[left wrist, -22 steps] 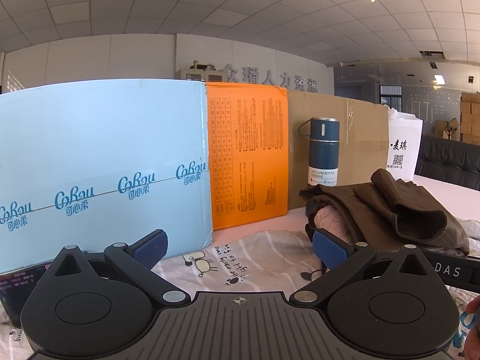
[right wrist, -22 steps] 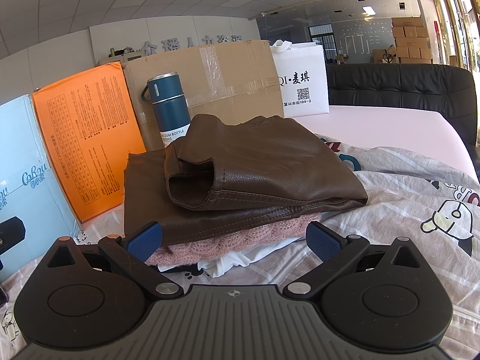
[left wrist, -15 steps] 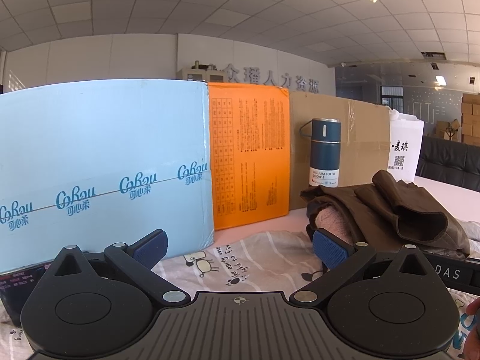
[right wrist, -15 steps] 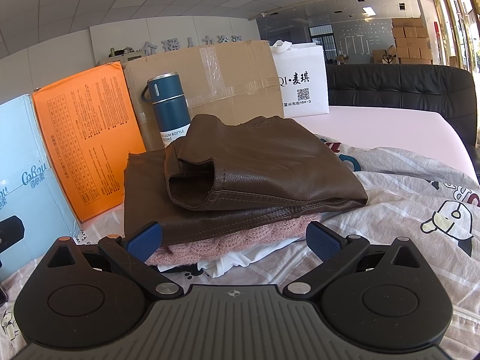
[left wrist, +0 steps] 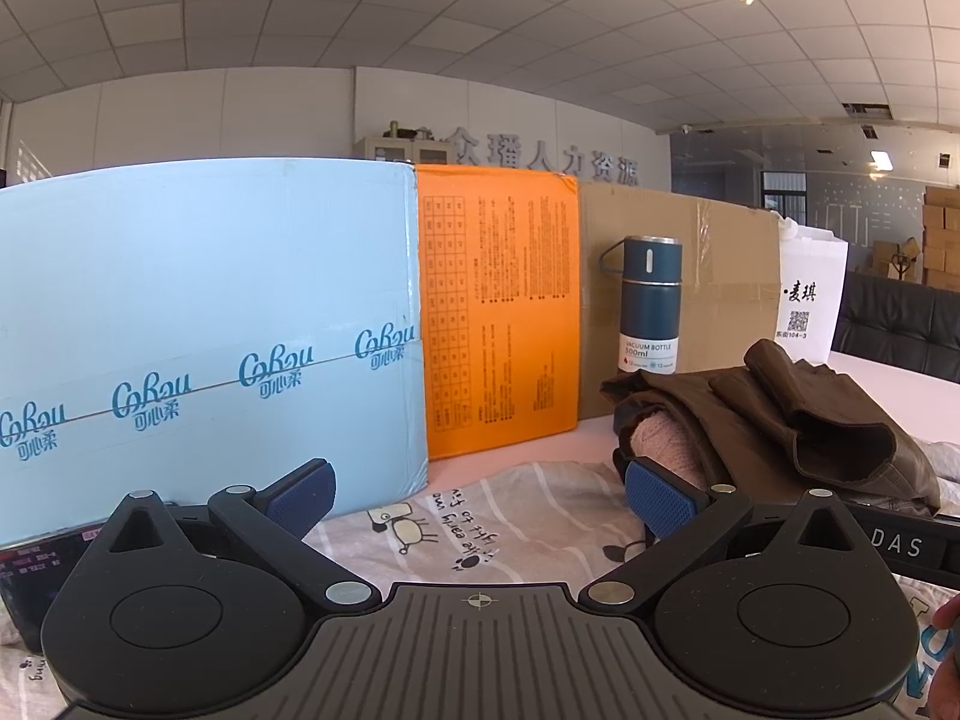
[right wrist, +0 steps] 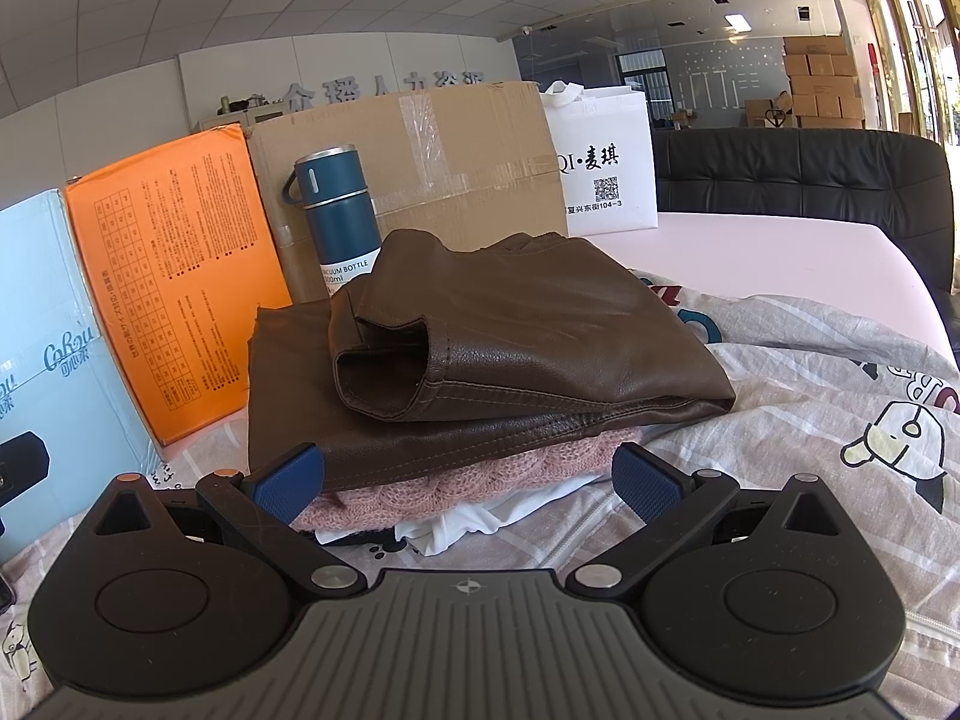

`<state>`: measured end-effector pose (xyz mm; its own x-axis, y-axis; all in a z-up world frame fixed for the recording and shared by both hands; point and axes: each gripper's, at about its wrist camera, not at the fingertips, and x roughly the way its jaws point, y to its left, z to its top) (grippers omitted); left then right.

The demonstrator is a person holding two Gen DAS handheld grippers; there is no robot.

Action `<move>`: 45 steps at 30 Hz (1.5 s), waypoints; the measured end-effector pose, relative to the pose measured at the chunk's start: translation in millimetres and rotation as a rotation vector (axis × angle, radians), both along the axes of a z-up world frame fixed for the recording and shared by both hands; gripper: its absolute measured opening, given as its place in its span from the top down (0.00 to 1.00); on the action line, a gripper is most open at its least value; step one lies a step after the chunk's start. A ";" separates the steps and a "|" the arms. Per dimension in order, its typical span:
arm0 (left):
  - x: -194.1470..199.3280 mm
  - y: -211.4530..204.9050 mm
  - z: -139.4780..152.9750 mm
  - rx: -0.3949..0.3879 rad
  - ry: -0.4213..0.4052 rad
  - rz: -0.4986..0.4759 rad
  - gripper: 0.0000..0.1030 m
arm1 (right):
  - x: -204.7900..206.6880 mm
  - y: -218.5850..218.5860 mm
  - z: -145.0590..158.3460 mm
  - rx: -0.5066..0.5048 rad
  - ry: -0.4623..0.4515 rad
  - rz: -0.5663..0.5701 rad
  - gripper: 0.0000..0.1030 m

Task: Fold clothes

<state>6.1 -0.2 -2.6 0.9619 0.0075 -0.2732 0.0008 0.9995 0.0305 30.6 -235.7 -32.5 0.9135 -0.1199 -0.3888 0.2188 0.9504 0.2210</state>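
Printed bedsheet (right wrist: 810,396): folded clothes stack (right wrist: 480,348) just ahead of right gripper (right wrist: 468,477) (jaws spread).

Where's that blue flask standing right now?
In the right wrist view, the blue flask stands upright left of centre, behind the brown jacket, against the cardboard box.

Jacket (right wrist: 480,348) tops sweater (right wrist: 420,486) on sheet (right wrist: 810,408); bottle (right wrist: 336,210) behind, before boxes (right wrist: 420,156).
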 end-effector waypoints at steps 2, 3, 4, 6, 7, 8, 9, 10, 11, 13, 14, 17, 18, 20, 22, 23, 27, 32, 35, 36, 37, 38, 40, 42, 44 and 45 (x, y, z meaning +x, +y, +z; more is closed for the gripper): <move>-0.3 -0.1 0.1 0.000 -0.001 0.000 0.00 | 0.5 -0.2 0.4 0.000 -0.001 0.000 0.00; -1.0 0.1 0.5 0.000 -0.002 0.000 0.00 | 0.4 -0.1 0.4 0.000 -0.001 0.000 0.00; -1.6 0.1 0.9 0.000 -0.002 0.000 0.00 | -0.6 0.1 1.4 0.000 -0.002 -0.001 0.00; -2.2 -0.1 1.4 0.000 -0.003 0.001 0.00 | -0.7 -0.1 1.6 0.000 -0.001 0.000 0.00; -2.1 -0.1 1.4 0.000 -0.003 0.000 0.00 | -0.8 -0.2 1.8 0.000 -0.001 0.000 0.00; -2.1 0.0 1.4 0.000 -0.003 0.000 0.00 | -1.0 -0.3 2.0 0.000 -0.001 0.000 0.00; -1.9 -0.2 1.3 0.000 -0.003 0.000 0.00 | -1.1 -0.4 2.2 -0.001 -0.001 0.000 0.00; -1.7 -0.4 1.2 0.000 -0.003 0.000 0.00 | -1.1 -0.5 2.3 -0.001 -0.001 0.000 0.00; -1.9 -0.4 1.2 0.000 -0.003 0.000 0.00 | -1.0 -0.4 2.0 -0.001 -0.001 0.000 0.00; -2.1 -0.3 1.2 0.000 -0.003 0.000 0.00 | -0.8 -0.4 1.8 -0.001 -0.001 0.000 0.00; -2.1 -0.3 1.1 0.000 -0.002 -0.001 0.00 | -0.7 -0.3 1.7 -0.001 -0.001 0.000 0.00; -2.2 -0.1 1.2 0.000 -0.003 -0.001 0.00 | -0.5 -0.4 1.4 -0.001 -0.001 0.000 0.00; -2.3 0.0 1.3 0.000 -0.003 -0.001 0.00 | -0.5 -0.4 1.4 -0.001 -0.001 0.000 0.00; -2.6 0.3 1.5 0.000 -0.003 -0.001 0.00 | -0.4 -0.4 1.3 -0.001 -0.001 0.000 0.00; -2.7 0.3 1.6 0.000 -0.003 -0.001 0.00 | -0.5 0.0 1.5 -0.001 -0.002 0.000 0.00; -2.7 0.3 1.6 0.000 -0.003 -0.001 0.00 | -0.6 0.4 1.7 -0.001 -0.002 0.000 0.00; -3.1 0.5 1.4 0.000 -0.003 -0.002 0.00 | -0.6 0.4 1.7 -0.001 -0.001 0.000 0.00; -3.7 0.4 1.6 0.000 -0.002 -0.004 0.00 | -0.7 0.2 2.0 0.000 0.000 0.001 0.00; -3.9 -0.6 1.0 0.001 -0.002 -0.008 0.00 | -0.8 -0.1 2.1 0.001 0.000 0.000 0.00; -4.1 -1.1 0.8 0.001 -0.003 -0.010 0.00 | -0.9 0.1 2.0 0.001 -0.001 0.000 0.00; -4.2 -1.6 0.7 0.002 -0.004 -0.011 0.00 | -1.3 0.0 2.1 0.003 -0.004 -0.001 0.00; -4.2 -2.1 0.6 0.004 -0.003 -0.012 0.00 | -1.7 -0.3 2.2 0.007 -0.008 -0.002 0.00; -4.3 -3.1 0.4 0.008 -0.003 -0.013 0.00 | -2.6 -0.9 2.6 0.015 -0.016 -0.004 0.00; -4.6 -3.4 0.1 0.008 -0.006 -0.013 0.00 | -3.5 -1.5 2.9 0.023 -0.024 -0.006 0.00; -4.8 -2.8 0.0 0.002 -0.008 -0.012 0.00 | -5.1 -2.5 3.3 0.039 -0.039 -0.005 0.00; -4.8 -2.3 0.0 -0.001 -0.010 -0.011 0.00 | -6.0 -3.1 3.6 0.049 -0.049 -0.004 0.00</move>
